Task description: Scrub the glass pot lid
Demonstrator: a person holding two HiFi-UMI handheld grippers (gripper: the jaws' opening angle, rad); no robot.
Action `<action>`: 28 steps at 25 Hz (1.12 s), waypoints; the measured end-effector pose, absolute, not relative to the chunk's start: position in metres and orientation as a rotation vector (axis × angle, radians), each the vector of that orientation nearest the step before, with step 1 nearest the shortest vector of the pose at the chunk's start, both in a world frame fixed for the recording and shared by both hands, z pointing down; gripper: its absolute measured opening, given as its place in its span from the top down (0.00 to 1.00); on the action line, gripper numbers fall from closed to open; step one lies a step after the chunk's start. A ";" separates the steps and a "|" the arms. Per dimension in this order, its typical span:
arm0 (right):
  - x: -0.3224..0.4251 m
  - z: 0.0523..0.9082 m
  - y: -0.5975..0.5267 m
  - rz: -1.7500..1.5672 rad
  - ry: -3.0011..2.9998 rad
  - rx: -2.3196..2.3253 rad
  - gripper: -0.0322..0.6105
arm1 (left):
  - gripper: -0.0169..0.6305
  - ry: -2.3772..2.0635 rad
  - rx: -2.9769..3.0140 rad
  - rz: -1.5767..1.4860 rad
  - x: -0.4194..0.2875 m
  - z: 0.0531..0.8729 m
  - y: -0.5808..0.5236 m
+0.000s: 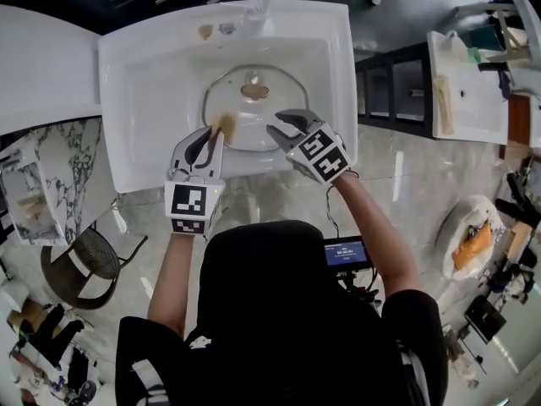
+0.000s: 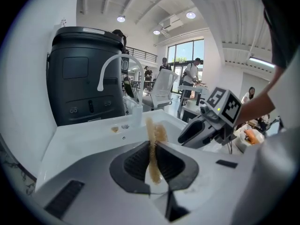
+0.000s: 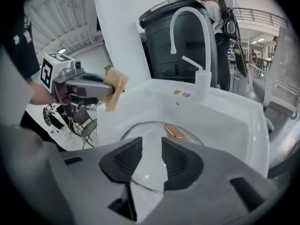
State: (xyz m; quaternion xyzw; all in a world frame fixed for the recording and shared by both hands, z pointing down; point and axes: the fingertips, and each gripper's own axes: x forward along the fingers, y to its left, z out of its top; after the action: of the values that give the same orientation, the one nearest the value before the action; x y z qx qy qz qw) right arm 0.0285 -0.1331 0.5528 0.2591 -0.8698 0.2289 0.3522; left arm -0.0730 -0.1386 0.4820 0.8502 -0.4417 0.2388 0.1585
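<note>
Sink [image 1: 144,100] holds glass pot lid [image 1: 275,117], knob [image 1: 254,91] probably copper.

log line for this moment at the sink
left gripper: shut on sponge, above sink | right gripper: open, empty, over glass lid | glass lid: in sink, untouched
</note>
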 end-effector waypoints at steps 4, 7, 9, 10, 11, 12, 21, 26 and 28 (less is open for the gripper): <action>0.024 0.574 -0.129 0.603 -2.214 0.570 0.69 | 0.94 -1.276 2.383 0.717 -0.080 0.498 -0.133; 0.021 0.587 -0.128 0.603 -2.190 0.521 0.68 | 0.94 -1.284 2.352 0.737 -0.086 0.508 -0.128; 0.019 0.595 -0.128 0.616 -2.179 0.495 0.63 | 0.94 -1.287 2.336 0.749 -0.088 0.513 -0.125; 0.018 0.599 -0.128 0.619 -2.174 0.483 0.62 | 0.94 -1.287 2.329 0.755 -0.089 0.515 -0.123; 0.018 0.602 -0.128 0.620 -2.170 0.474 0.61 | 0.94 -1.287 2.324 0.760 -0.090 0.517 -0.122; 0.017 0.605 -0.129 0.622 -2.167 0.467 0.61 | 0.94 -1.287 2.319 0.765 -0.090 0.519 -0.121; 0.013 0.624 -0.130 0.616 -2.140 0.387 0.57 | 0.94 -1.286 2.283 0.775 -0.093 0.531 -0.113; 0.013 0.630 -0.129 0.663 -2.141 0.364 0.56 | 0.94 -1.278 2.279 0.778 -0.092 0.537 -0.113; 0.015 0.633 -0.129 0.695 -2.140 0.360 0.56 | 0.94 -1.278 2.279 0.776 -0.090 0.538 -0.114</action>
State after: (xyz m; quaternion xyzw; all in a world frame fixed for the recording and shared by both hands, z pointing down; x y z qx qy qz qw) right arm 0.0152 -0.1289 0.6327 0.1437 -0.8530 0.2769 0.4184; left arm -0.0904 -0.1138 0.5378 0.8180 -0.4587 0.2787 0.2066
